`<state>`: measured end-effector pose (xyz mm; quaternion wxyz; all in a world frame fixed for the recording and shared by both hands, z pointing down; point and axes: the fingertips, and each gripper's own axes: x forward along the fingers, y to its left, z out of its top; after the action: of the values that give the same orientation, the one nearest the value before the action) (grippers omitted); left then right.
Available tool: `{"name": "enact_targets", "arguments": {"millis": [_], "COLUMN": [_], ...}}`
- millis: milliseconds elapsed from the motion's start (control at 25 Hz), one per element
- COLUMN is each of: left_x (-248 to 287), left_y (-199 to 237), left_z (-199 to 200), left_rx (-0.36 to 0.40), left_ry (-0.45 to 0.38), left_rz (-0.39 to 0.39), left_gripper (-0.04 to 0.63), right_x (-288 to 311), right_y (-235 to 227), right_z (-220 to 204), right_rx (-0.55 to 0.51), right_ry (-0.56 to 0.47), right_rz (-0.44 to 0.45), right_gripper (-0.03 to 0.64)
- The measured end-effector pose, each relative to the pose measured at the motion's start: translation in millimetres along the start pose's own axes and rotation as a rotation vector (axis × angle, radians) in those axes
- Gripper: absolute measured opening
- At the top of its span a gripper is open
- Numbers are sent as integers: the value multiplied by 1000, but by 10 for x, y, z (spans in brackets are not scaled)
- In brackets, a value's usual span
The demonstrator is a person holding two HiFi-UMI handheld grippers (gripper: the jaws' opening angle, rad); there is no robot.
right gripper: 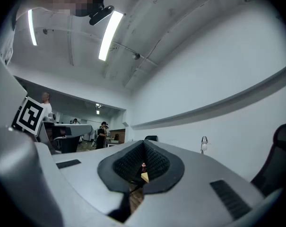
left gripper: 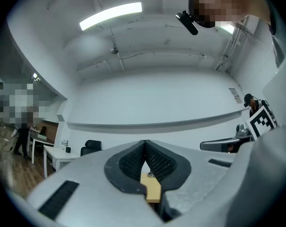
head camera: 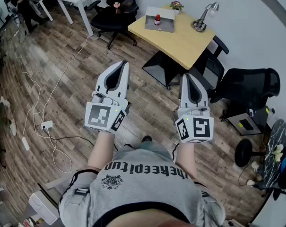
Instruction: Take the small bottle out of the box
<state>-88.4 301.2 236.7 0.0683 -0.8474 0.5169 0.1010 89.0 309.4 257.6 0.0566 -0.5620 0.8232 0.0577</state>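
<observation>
Left claw (head camera: 125,64) pressed together, nothing between pads. Right claw (head camera: 186,75) likewise closed and empty. I held both out side by side over wood floor (head camera: 62,79), well apart from table (head camera: 180,44). Black chair (head camera: 115,14) stood at table's left, second chair (head camera: 249,85) at its right. Grey box (head camera: 164,28) sat open at table's far end, lamp (head camera: 203,19) near it. Bottle (head camera: 157,20), red-capped, stood upright inside box, untouched.
</observation>
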Motion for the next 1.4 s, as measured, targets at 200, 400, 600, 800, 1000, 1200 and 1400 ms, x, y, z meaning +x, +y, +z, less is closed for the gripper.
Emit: {"name": "enact_targets", "arguments": {"millis": [200,400,600,800,1000,1200,1400], "left_x": [52,106,132,221,468,875,1332], "left_y": [-17,-26,-113,-80,18,197,544], "left_z": [23,59,47,-45,-119,-206,-256], "left_rx": [1,11,22,2,-6,-2,7], "left_ry": [-10,-30,-45,-28,-30,-40,-49], "left_rz": [-7,0,-18,0,-19,-53,-58], "left_gripper": [3,3,3,3,3,3,3], "right_x": [37,92,107,188,404,825,1365], "right_y": [-21,-50,-75,-152,-205,-371,-511], "right_z": [11,70,68,40,-42,-78,-71], "right_rx": [0,3,11,35,20,0,-4], "right_ry": [-2,-34,-66,-70,-53,-56,-69], "right_rz": [1,26,67,70,60,38,22], "right_gripper": [0,0,0,0,0,0,0]}}
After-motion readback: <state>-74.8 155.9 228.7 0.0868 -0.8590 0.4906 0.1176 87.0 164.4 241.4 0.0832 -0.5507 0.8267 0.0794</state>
